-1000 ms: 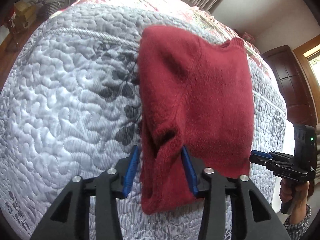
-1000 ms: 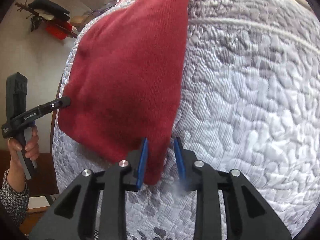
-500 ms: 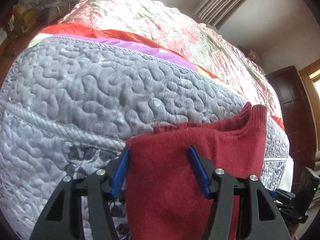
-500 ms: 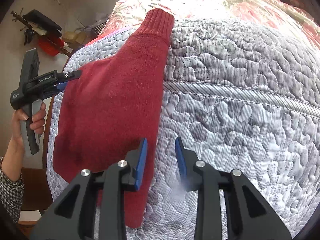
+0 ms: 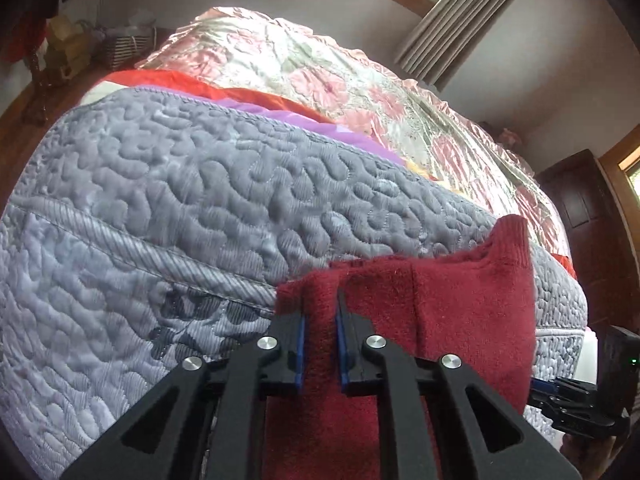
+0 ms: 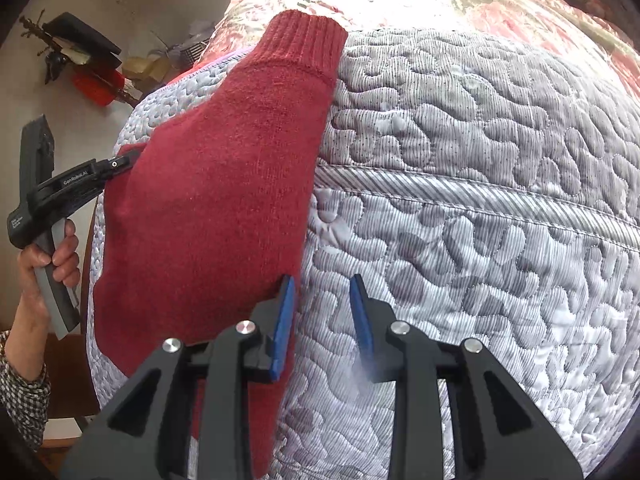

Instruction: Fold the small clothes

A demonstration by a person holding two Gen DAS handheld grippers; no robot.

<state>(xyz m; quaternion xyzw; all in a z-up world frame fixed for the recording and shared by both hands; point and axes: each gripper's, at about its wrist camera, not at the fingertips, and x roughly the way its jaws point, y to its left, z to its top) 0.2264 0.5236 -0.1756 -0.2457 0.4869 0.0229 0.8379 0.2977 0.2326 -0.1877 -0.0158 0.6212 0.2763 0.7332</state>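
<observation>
**On the bed: red sweater pinched on one side, free on the other**

On the bed, a grey quilt with a wormy stitched pattern covers the near end, and a shiny floral cover lies over the far end. A strip of purple and red cloth shows between the two. A brown curtain hangs at the top right in the left wrist view, and a dark wooden door stands at the right edge.

The red sweater lies on the grey quilt, spread long towards the far end, and its ribbed edge sits up near the floral cover. Its near end hangs down past the camera in both views.

Now the tools. The left hand-held gripper has its blue pads drawn in narrow, and a thick fold of the sweater is pinched between them. From the right wrist view you see that same tool at the sweater's left edge, its tip touching the knit, with a hand around the grey handle and a checked sleeve below.

The right hand-held gripper stands wide, nothing between its pads. Its left pad is right at the sweater's right edge, the other pad over bare quilt.
</observation>
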